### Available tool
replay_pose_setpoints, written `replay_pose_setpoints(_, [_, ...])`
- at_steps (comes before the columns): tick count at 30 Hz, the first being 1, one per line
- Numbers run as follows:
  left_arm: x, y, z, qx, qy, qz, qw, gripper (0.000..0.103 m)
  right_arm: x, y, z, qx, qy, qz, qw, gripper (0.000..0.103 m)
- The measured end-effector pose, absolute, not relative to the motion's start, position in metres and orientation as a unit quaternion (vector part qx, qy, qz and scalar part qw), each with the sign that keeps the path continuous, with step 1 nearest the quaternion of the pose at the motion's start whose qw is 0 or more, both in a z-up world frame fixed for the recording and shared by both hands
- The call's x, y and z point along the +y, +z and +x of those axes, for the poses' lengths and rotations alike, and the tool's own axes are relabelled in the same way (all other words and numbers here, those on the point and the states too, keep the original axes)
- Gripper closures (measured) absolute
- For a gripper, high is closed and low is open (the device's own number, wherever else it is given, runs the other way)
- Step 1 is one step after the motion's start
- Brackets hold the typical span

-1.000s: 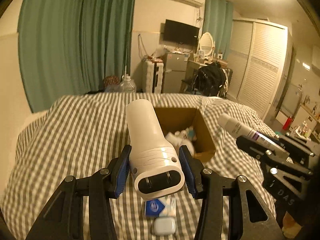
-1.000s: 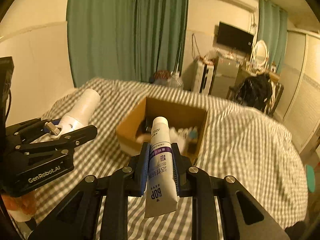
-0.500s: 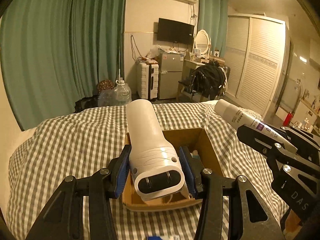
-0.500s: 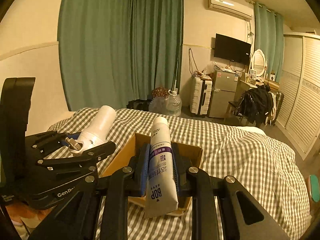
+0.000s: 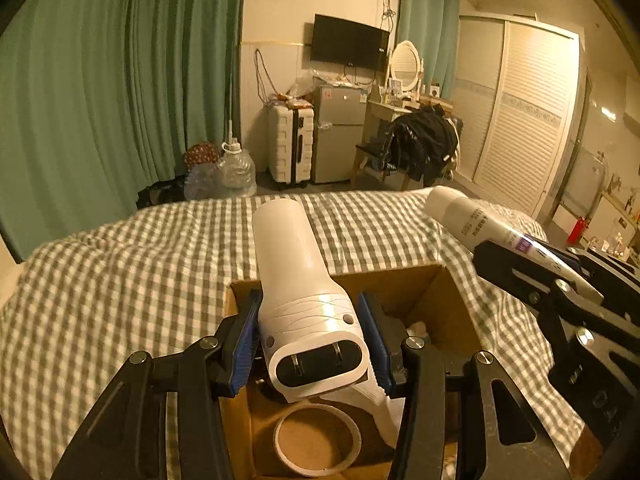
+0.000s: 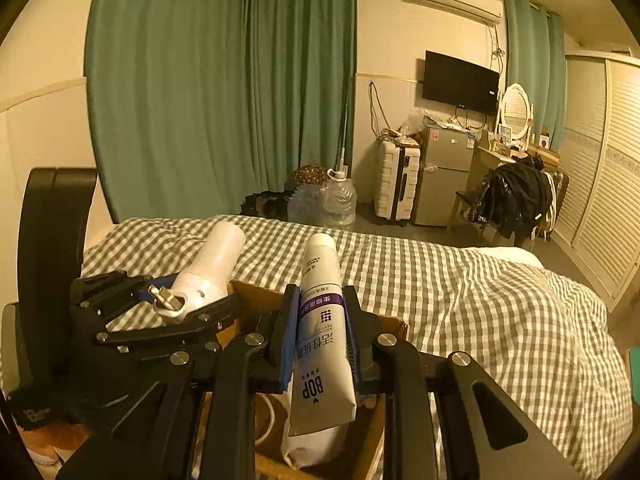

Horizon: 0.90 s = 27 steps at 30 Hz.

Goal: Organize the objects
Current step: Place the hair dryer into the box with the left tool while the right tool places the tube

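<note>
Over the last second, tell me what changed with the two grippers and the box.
Both grippers advanced toward the cardboard box and now hang over its opening; earlier it lay well ahead on the checked bedspread. A tape roll inside has come into view. Unchanged: the left gripper stays shut on the white device, the right gripper on the BOP tube. Nothing released.

White plug-in device (image 5: 304, 300), prongs facing camera, tilted over open cardboard box (image 5: 448, 296) on checked bed. White-and-purple BOP tube (image 6: 320, 328), cap pointing away, above same box. Tape ring (image 5: 318, 438) lying flat inside.
</note>
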<state>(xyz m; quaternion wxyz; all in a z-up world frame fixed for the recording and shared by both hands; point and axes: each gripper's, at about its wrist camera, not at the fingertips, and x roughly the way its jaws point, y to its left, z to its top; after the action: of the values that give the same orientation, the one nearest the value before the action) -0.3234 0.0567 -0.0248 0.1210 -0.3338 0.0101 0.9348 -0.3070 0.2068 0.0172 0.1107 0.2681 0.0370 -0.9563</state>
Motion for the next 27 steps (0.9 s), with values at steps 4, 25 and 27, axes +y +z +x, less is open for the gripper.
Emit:
replay_pose_setpoints(4, [0.057,-0.055,-0.332,0.016,0.924,-0.361,0.125,0.054,0.213,-0.012,-0.326,0.023,-0.950,0.293,0.110,0.083])
replay_pose_setpoints(25, [0.071,-0.093,-0.329,0.044,0.897,-0.411,0.158,0.053,0.240,-0.089,-0.358,-0.025,-0.919,0.376,0.113,0.082])
replay_pose_setpoints(27, [0.073,-0.092,-0.327,0.046,0.898,-0.405,0.162,0.051,0.238,-0.090,-0.358,-0.028,-0.919,0.376,0.113,0.082])
